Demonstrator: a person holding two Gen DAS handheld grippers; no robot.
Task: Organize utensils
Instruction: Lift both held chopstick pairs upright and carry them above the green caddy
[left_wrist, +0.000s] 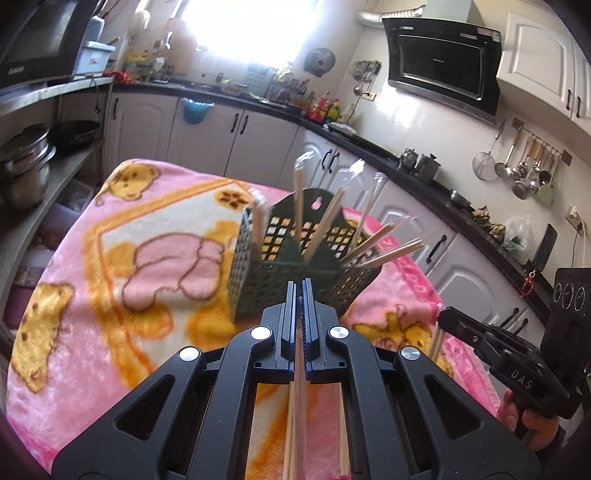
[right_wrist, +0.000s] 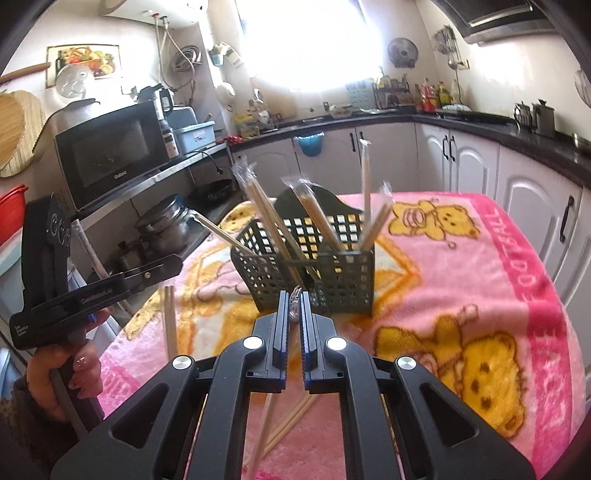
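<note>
Left gripper (left_wrist: 300, 286): nearest the left wrist camera; jaws pressed together on a wrapped pair of chopsticks (left_wrist: 297, 406), whose length runs back under the gripper toward the camera.
Left hold, side view: the right wrist camera shows the left gripper (right_wrist: 173, 263) at its left, with the same sticks (right_wrist: 170, 321) hanging steeply down from the jaws.
Right gripper (right_wrist: 294, 299): jaws nearly together, pinching the clear wrapper tip of another wrapped pair (right_wrist: 284, 424); the sticks trail down and back beneath it.
Right gripper from the left camera: seen at the right edge (left_wrist: 448, 319), held by a hand (left_wrist: 532, 421), sticks dangling below it.
Basket (right_wrist: 314, 280): dark green lattice utensil holder, upright on the pink bear blanket (right_wrist: 498, 295), near the table's middle, straight ahead of both grippers.
Basket contents: several wrapped chopsticks (left_wrist: 325, 225) already stand in it, leaning outward.
Key relation: the basket lies forward and below both grippers, about equally near each; held sticks hang lengthwise downward.
Likely next move: carry either pair over the rim and lower it end-first.
</note>
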